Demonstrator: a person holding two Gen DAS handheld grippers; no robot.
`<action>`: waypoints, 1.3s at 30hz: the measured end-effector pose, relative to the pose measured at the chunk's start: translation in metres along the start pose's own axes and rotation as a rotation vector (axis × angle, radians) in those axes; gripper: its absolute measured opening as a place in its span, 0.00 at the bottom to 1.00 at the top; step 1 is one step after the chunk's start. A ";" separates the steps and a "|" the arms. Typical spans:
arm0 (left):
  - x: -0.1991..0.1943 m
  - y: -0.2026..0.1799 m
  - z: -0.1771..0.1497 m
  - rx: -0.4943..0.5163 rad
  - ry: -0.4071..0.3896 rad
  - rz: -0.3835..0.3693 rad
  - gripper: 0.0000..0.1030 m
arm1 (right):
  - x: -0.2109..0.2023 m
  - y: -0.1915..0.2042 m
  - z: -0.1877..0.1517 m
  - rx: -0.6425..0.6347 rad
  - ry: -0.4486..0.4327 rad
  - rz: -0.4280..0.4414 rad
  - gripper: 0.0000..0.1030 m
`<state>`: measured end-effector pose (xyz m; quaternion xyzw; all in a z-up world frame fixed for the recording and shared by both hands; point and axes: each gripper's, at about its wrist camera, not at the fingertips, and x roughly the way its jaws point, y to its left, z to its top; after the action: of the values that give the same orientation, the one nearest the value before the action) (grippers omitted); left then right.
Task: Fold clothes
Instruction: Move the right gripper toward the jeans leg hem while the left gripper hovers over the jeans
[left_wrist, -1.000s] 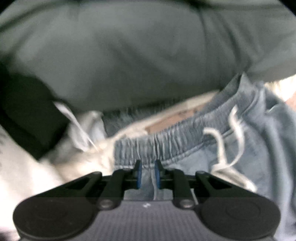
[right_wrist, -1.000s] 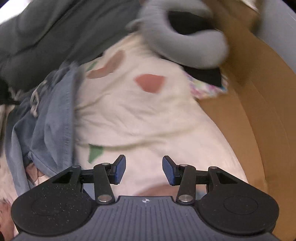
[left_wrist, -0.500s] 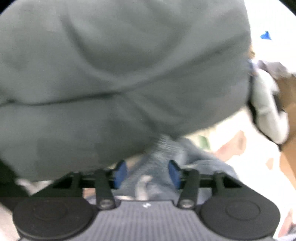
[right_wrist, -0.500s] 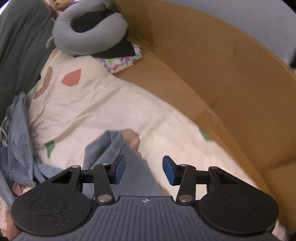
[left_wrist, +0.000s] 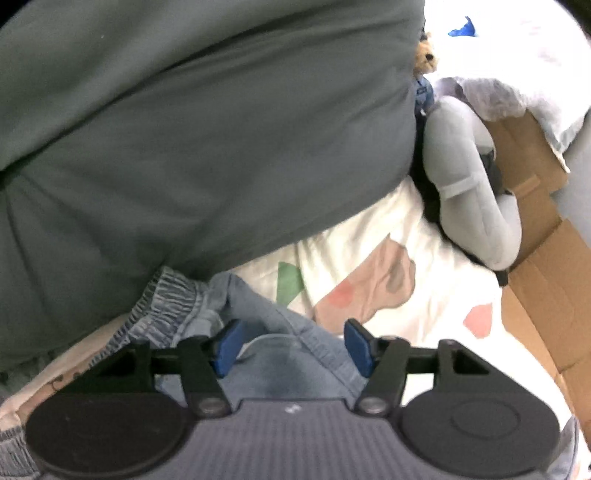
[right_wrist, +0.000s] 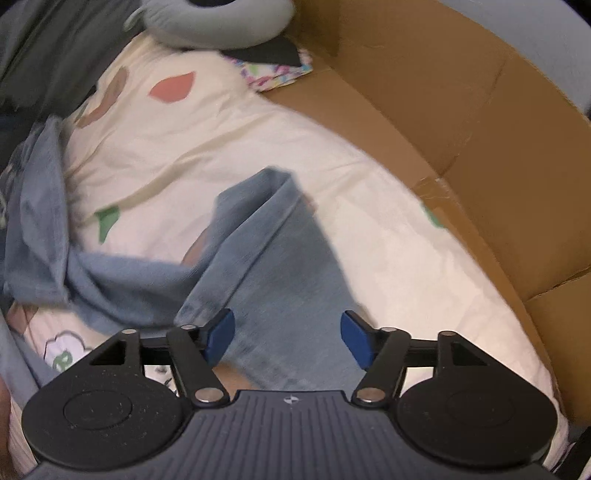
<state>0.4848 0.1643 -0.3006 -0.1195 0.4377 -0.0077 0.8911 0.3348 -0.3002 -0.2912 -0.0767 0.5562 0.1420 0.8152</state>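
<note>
The blue denim trousers (right_wrist: 269, 266) now lie across the cream patterned bedspread (right_wrist: 229, 125), one leg stretched out toward the cardboard box (right_wrist: 461, 122), where a second ago they sat bunched against the dark green duvet (left_wrist: 207, 129); by the look of it they are laid out and ready for a first fold. The left gripper (left_wrist: 291, 345), a second ago pinched on the waistband (left_wrist: 166, 306), is opening over it, gripping nothing. The right gripper (right_wrist: 288, 338) is opening too, above the leg, pads clear of the cloth.

Cream patterned bedding (right_wrist: 229, 122); on it blue denim trousers (right_wrist: 280, 258), grey neck pillow (right_wrist: 221, 22).
</note>
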 end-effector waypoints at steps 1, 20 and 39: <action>0.000 -0.004 -0.002 0.006 -0.006 0.000 0.62 | 0.001 0.005 -0.006 -0.008 0.001 -0.001 0.68; -0.012 -0.081 0.004 0.274 0.122 -0.022 0.69 | 0.021 0.009 -0.099 -0.019 -0.125 -0.126 0.75; 0.028 -0.102 -0.041 0.275 0.130 -0.084 0.69 | 0.021 -0.024 -0.095 0.041 -0.188 -0.149 0.12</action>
<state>0.4791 0.0530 -0.3241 -0.0136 0.4840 -0.1124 0.8677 0.2656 -0.3470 -0.3470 -0.0873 0.4730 0.0763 0.8734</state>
